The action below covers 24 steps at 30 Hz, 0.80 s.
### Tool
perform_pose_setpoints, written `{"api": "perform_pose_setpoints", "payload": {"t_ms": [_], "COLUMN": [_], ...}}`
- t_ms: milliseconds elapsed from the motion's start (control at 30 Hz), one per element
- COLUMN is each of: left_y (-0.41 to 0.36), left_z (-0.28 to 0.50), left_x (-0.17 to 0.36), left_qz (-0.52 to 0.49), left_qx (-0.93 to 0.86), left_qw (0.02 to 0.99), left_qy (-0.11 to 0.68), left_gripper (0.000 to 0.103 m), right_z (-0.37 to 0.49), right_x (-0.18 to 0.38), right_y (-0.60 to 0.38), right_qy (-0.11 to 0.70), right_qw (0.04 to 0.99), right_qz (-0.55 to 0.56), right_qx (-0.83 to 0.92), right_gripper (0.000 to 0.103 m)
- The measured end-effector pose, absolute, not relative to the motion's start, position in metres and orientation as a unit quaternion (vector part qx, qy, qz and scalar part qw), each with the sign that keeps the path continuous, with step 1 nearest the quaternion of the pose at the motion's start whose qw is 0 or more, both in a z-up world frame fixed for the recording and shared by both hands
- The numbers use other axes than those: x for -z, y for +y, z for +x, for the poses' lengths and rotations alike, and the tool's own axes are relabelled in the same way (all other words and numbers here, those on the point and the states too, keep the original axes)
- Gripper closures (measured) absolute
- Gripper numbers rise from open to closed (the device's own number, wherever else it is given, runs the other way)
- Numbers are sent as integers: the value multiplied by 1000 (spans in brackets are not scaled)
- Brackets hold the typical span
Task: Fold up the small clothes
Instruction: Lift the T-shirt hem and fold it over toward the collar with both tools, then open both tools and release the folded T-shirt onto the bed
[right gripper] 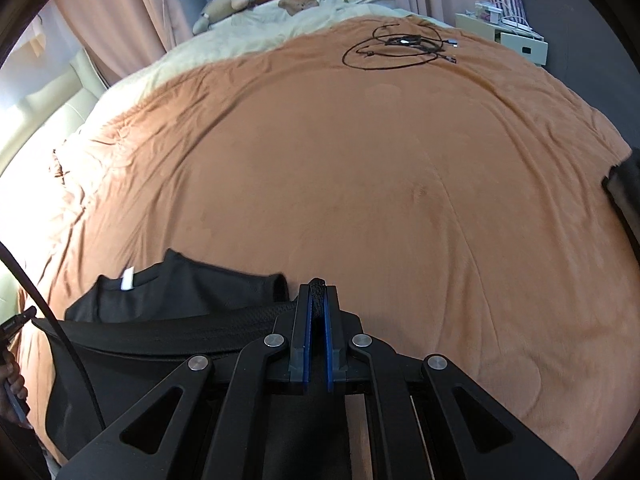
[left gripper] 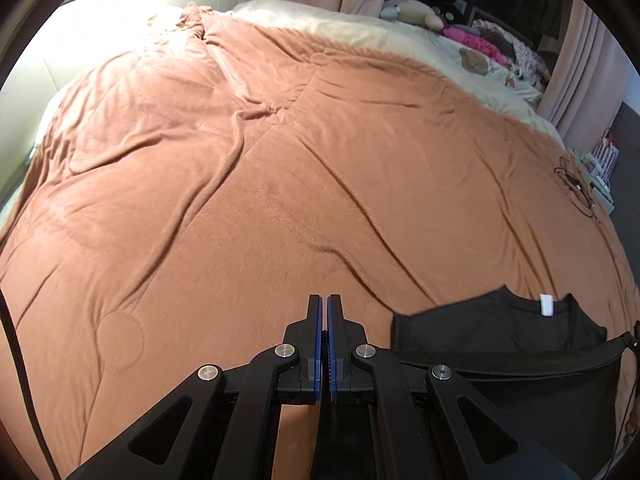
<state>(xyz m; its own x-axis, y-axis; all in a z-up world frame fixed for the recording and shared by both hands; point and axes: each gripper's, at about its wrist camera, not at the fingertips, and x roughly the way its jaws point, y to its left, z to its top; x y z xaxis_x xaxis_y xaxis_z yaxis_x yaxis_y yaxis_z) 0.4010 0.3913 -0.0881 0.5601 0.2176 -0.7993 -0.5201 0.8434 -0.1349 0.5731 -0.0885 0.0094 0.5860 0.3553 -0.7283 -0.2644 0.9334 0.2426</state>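
Note:
A small black garment (left gripper: 500, 328) with a white neck label lies on the brown blanket (left gripper: 280, 160), its near edge lifted and stretched between my two grippers. My left gripper (left gripper: 324, 300) is shut with its blue pads pressed together, and dark fabric runs from it to the right. My right gripper (right gripper: 317, 286) is shut on the garment's (right gripper: 180, 292) edge, with black fabric bunched between its blue pads. The blanket (right gripper: 360, 180) fills the right wrist view.
A coil of black cables (right gripper: 400, 46) lies on the blanket's far side. Stuffed toys and pink clothes (left gripper: 476, 42) sit on a cream sheet beyond. Curtains (right gripper: 120, 8), a white drawer unit (right gripper: 508, 34) and another dark cloth (right gripper: 628, 188) at the right edge surround the bed.

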Motion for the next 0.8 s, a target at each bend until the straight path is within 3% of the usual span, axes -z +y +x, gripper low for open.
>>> {"api": "perform_pose_setpoints", "payload": {"t_ms": [367,433,500,533,800], "left_y": [418,426,427,424,366], "left_z": [440,436,429,426,428], "left_x": [116,113,106,103,101], "left_qz": [-176,-192,-195,-192,-127], "left_qx": [-257,-253,-244,-238,-141], "left_qw": [834,833,837,841,853], "left_qy": [455,454,449,447,486], "left_gripper": [100,100,100,100,99], "right_z": [626,629,624,618,575], "right_x": [-1,-5,-8,-10,-1], "right_y": [-55,-55,-58,-60,-43], "right_qy": [441,436,433,424,425], "right_qw": [888,891,891,895,886], "right_qz": [13,14,20,19,-47], "right_qx": [-127,-127,-133,-135,-178], "right_gripper": [98,89,40,36,36]}}
